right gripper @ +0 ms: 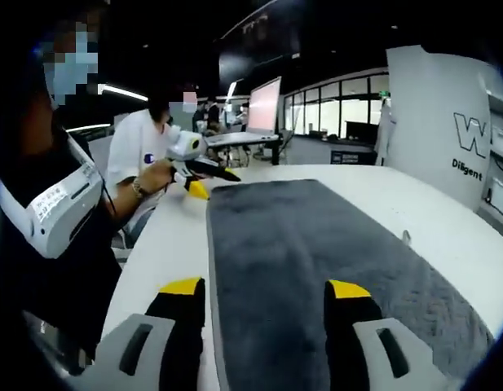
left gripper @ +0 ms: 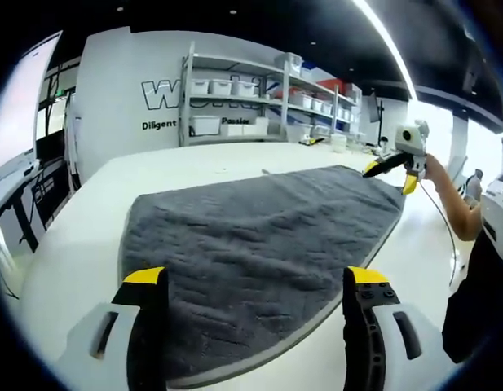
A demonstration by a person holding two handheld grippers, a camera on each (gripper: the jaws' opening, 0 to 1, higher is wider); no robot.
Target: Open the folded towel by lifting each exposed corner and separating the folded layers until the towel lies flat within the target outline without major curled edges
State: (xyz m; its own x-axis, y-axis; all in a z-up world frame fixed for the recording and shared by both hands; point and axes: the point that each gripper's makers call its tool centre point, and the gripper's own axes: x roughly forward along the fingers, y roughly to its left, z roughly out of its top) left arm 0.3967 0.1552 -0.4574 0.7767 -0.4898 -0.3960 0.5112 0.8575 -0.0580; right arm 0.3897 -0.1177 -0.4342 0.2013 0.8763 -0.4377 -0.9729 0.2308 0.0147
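The white table stood in a big room with shelves far back. The gray towel lay spread flat on it. The left tool and right tool hovered at opposite ends, both spread wide, pinching nothing. The job looked almost done; no outline was clear.

You've got big outlined letters on the white wall at upper left of the left gripper view, reading "W" then cut off by the shelf, with "Diligent" in small black print below. Over in the right gripper view, far right, the same wall reads "W" above "Diligent".
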